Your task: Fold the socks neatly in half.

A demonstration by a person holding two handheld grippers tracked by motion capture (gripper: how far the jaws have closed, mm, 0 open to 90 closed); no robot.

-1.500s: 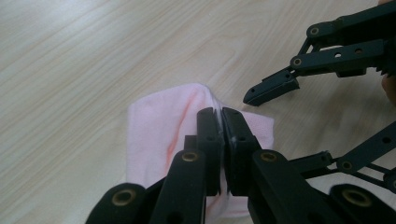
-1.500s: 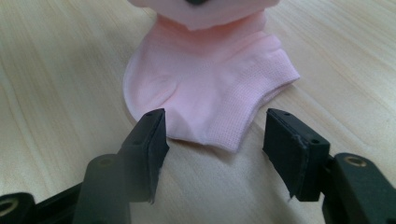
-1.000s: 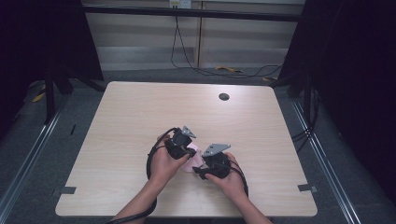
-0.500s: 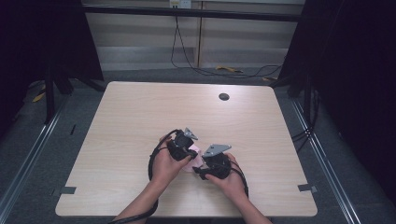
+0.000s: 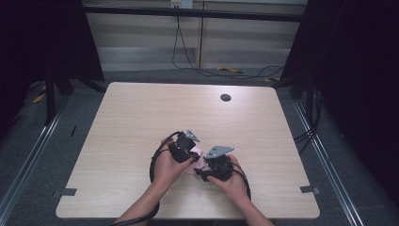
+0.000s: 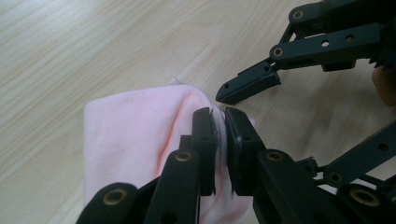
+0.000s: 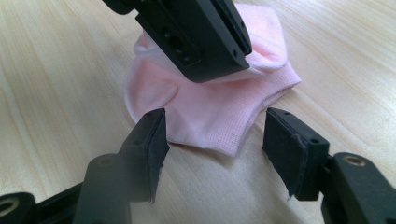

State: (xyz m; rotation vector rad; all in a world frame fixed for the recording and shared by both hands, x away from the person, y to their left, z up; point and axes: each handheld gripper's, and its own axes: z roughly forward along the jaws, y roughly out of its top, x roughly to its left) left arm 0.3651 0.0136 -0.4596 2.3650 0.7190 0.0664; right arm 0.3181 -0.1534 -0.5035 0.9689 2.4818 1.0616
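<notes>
Pink sock [image 7: 219, 109] near table [image 5: 141, 117] centre, pinched at its fold by left gripper [image 6: 219, 140], jaws just easing slightly. At three o'clock, right gripper [image 7: 212, 149] gaping, empty, straddling near edge. Likely mid-fold; next, closing right on fabric

No text, label, brand, number or sign can be read anywhere.

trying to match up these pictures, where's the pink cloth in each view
High view: the pink cloth shows as a small patch between the two hands, below table centre.
Left gripper view: lower left, pinched at its right edge.
Right gripper view: upper centre, beyond the open jaws.
Shared landmark: the left gripper, whose shut jaws pinch the cloth.
</notes>
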